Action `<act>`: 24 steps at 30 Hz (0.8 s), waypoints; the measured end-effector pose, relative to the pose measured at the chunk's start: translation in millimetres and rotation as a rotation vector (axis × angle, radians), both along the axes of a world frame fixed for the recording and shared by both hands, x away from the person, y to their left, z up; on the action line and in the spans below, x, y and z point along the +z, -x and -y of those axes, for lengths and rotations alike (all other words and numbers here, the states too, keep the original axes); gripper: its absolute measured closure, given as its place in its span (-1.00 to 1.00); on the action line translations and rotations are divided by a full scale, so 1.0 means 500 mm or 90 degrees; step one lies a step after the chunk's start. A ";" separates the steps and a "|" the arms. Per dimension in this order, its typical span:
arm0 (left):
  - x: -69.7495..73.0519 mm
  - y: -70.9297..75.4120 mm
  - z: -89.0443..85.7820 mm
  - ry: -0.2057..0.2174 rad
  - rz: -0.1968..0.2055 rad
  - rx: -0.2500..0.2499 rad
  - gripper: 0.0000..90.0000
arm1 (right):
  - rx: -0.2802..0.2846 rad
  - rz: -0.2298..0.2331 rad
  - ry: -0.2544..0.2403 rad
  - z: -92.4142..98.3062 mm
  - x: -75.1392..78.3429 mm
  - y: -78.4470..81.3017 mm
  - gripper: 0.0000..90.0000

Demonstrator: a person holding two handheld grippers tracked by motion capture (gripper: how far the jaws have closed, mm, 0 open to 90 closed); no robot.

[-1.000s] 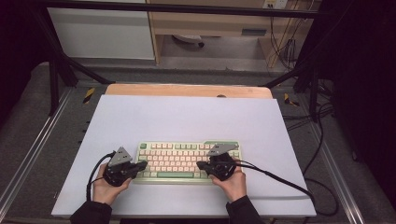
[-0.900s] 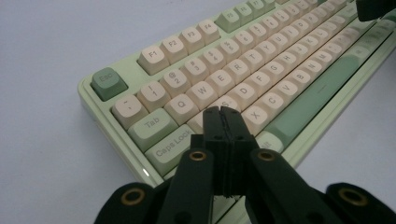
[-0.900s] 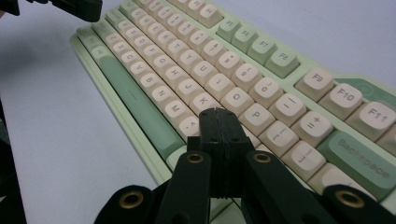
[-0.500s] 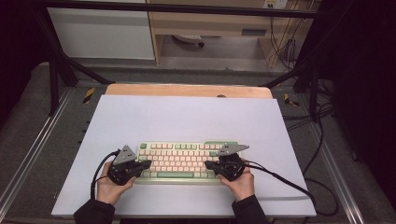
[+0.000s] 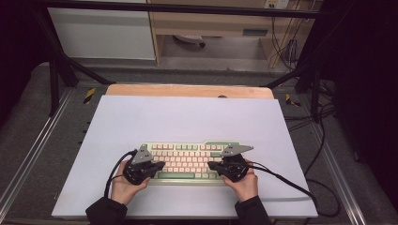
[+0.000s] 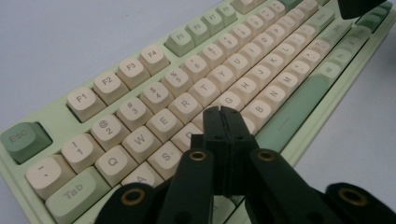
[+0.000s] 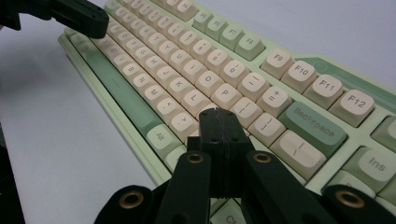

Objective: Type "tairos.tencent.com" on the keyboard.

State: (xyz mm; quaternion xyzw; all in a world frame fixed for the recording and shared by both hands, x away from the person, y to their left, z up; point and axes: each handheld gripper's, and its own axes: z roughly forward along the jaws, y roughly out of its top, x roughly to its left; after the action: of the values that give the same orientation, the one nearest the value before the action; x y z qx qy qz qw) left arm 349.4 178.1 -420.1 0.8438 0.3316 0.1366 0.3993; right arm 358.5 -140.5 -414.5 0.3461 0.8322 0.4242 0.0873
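Presently: keyboard [image 5: 187, 162] flat on white mat [image 5: 187, 117], near the mat's front edge, long side facing the person. Left gripper [image 5: 158, 165] held in left hand [image 5: 123, 185] over the keyboard's left end; jaws pressed fully together, nothing between them, tip above the home row by D and F [image 6: 222, 112]. Contact with keycaps not determinable. Right gripper [image 5: 212, 165] held in right hand [image 5: 244, 183] over the right end; jaws likewise together and empty, tip beside the L and P keys [image 7: 217, 113]. Contact again unclear. Cable [image 5: 286, 180] trailing right from the right gripper across the mat. Wooden tabletop [image 5: 187, 90] exposed beyond the mat's far edge.
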 end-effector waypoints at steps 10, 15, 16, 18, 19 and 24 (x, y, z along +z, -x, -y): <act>-0.013 -0.002 0.011 -0.008 -0.004 -0.009 0.99 | 0.003 -0.005 0.001 -0.002 -0.007 -0.001 1.00; -0.015 -0.003 0.013 -0.009 -0.005 -0.010 0.99 | 0.003 -0.005 0.000 -0.002 -0.007 -0.001 1.00; -0.016 -0.003 0.013 -0.007 -0.005 -0.010 0.99 | 0.003 -0.005 0.000 -0.002 -0.007 -0.001 1.00; -0.017 -0.003 0.012 -0.007 -0.005 -0.010 0.99 | 0.003 -0.005 0.001 -0.002 -0.007 -0.001 1.00; -0.017 -0.003 0.012 -0.007 -0.004 -0.010 0.99 | 0.003 -0.005 0.001 -0.002 -0.008 -0.001 1.00; -0.022 -0.003 0.012 -0.010 -0.007 -0.011 0.99 | 0.004 -0.005 0.001 -0.003 -0.008 -0.001 1.00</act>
State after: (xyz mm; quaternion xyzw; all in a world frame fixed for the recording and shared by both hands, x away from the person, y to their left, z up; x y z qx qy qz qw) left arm 350.8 172.3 -431.3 0.8503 0.3256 0.1314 0.3921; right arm 358.9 -139.2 -418.5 0.3456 0.8339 0.4223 0.0828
